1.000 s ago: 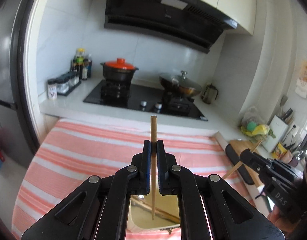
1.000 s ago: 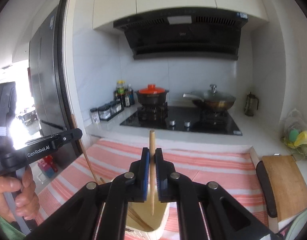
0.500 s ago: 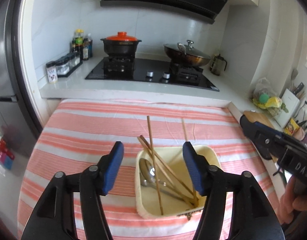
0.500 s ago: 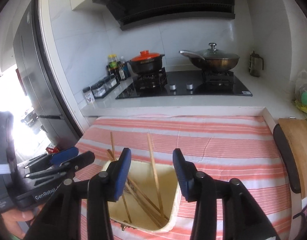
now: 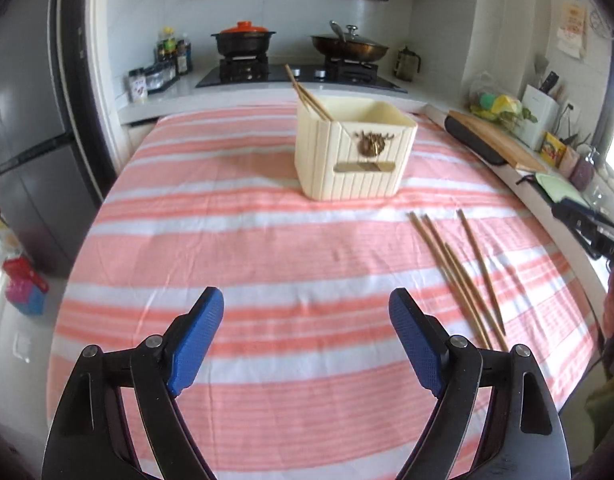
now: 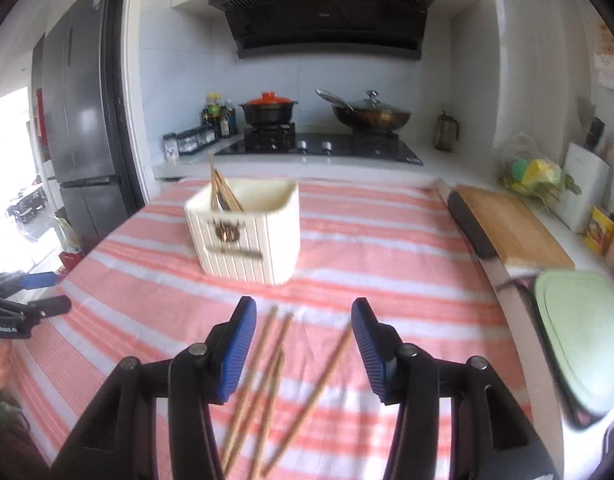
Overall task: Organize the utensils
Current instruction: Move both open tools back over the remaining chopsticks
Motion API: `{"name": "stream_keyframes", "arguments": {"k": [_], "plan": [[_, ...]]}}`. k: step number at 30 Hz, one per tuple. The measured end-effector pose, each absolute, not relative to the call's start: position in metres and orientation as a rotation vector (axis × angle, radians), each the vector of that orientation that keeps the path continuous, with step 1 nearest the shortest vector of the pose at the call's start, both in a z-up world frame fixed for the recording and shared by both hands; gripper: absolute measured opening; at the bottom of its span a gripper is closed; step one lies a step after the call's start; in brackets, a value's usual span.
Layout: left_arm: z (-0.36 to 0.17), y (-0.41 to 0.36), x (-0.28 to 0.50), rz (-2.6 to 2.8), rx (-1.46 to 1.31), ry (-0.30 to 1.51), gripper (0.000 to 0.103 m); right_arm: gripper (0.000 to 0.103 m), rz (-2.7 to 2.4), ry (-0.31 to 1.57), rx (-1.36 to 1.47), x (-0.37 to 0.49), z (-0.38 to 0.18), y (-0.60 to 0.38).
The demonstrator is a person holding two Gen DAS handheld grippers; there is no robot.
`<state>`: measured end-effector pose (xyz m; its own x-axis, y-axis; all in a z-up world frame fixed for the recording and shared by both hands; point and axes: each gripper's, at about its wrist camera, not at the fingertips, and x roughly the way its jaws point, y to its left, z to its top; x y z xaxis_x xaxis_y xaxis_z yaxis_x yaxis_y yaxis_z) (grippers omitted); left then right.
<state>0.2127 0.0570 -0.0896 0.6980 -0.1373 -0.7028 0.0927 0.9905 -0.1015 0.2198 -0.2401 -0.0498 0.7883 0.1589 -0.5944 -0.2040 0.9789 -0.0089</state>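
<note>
A cream ribbed utensil holder [image 5: 355,160] [image 6: 247,236] stands on the striped cloth with chopsticks [image 5: 307,96] [image 6: 223,192] leaning out of its left corner. Several loose chopsticks [image 5: 455,272] [image 6: 267,368] lie on the cloth to the holder's near right. My left gripper [image 5: 305,300] hovers over bare cloth in front of the holder, its jaws opening wide with nothing between them. My right gripper [image 6: 303,306] hangs low over the loose chopsticks, jaws opening. The sticks show between its blue pads, which do not press on them.
A wooden cutting board [image 6: 511,228] and a pale green lid [image 6: 579,328] lie along the right counter. The stove with a red-lidded pot [image 6: 269,108] and a wok [image 6: 371,116] is behind the table. A grey fridge [image 6: 83,128] stands at the left.
Both grippers opened and let go of their chopsticks, which now stand in the holder. Both pulled back from above the holder and sank toward the cloth.
</note>
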Motion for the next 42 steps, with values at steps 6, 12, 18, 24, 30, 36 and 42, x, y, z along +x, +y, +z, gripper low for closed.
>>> {"name": "stream_keyframes", "arguments": {"k": [6, 12, 18, 24, 30, 36, 42], "plan": [[-0.109, 0.036, 0.181, -0.165, -0.129, 0.803, 0.086, 0.05, 0.071, 0.743, 0.022, 0.151, -0.117, -0.254], [-0.122, 0.024, 0.176, -0.181, -0.167, 0.838, 0.086, 0.05, 0.034, 0.698, -0.028, 0.121, -0.127, -0.253], [-0.125, 0.02, 0.169, -0.155, -0.17, 0.837, 0.086, 0.05, 0.01, 0.665, 0.023, 0.115, -0.129, -0.259], [-0.132, 0.014, 0.169, -0.138, -0.176, 0.846, 0.086, 0.05, -0.013, 0.633, 0.01, 0.111, -0.136, -0.26], [-0.142, 0.001, 0.169, -0.135, -0.141, 0.858, 0.086, 0.05, -0.012, 0.652, 0.002, 0.116, -0.143, -0.264], [-0.148, -0.008, 0.171, -0.156, -0.16, 0.869, 0.086, 0.05, -0.015, 0.65, -0.001, 0.118, -0.144, -0.267], [-0.147, -0.026, 0.189, -0.214, -0.151, 0.888, 0.086, 0.05, -0.011, 0.657, 0.025, 0.119, -0.147, -0.268]]}}
